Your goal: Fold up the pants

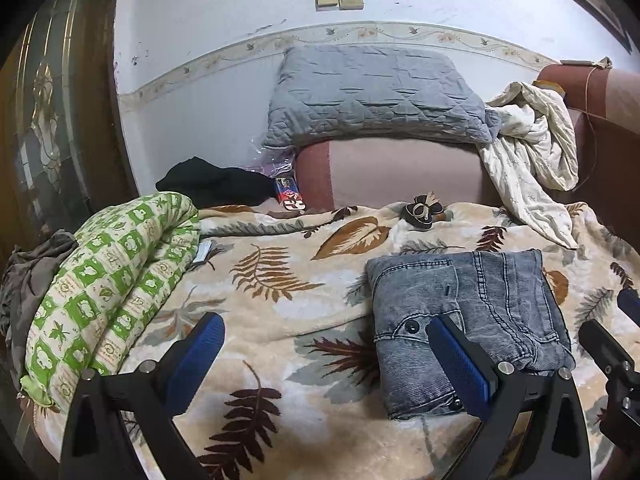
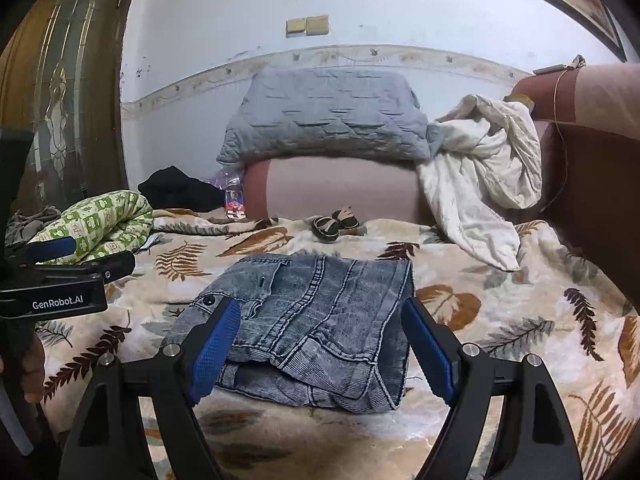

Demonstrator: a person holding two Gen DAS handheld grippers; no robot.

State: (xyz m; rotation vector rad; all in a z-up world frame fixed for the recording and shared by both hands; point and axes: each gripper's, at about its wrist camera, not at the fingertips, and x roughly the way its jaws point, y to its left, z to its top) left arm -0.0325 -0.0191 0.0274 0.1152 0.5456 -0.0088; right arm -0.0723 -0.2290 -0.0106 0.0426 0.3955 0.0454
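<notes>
Blue-padded, our left gripper (image 1: 326, 354) hangs with fingers apart, left of the folded pants (image 1: 472, 320) on the leaf blanket (image 1: 260, 320). Right-wrist view: our right gripper (image 2: 320, 340) straddles the pants (image 2: 312, 320) unclamped; folding looks finished, so withdrawal seems next.

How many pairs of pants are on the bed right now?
1: the folded grey jeans lie on the leaf-print blanket, in front of the right gripper. The dark clothes near the wall might hide more.

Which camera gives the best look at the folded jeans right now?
The right wrist view: the folded jeans sit centred and almost whole between its fingers. In the left wrist view they lie off to the right, partly behind a finger.
</notes>
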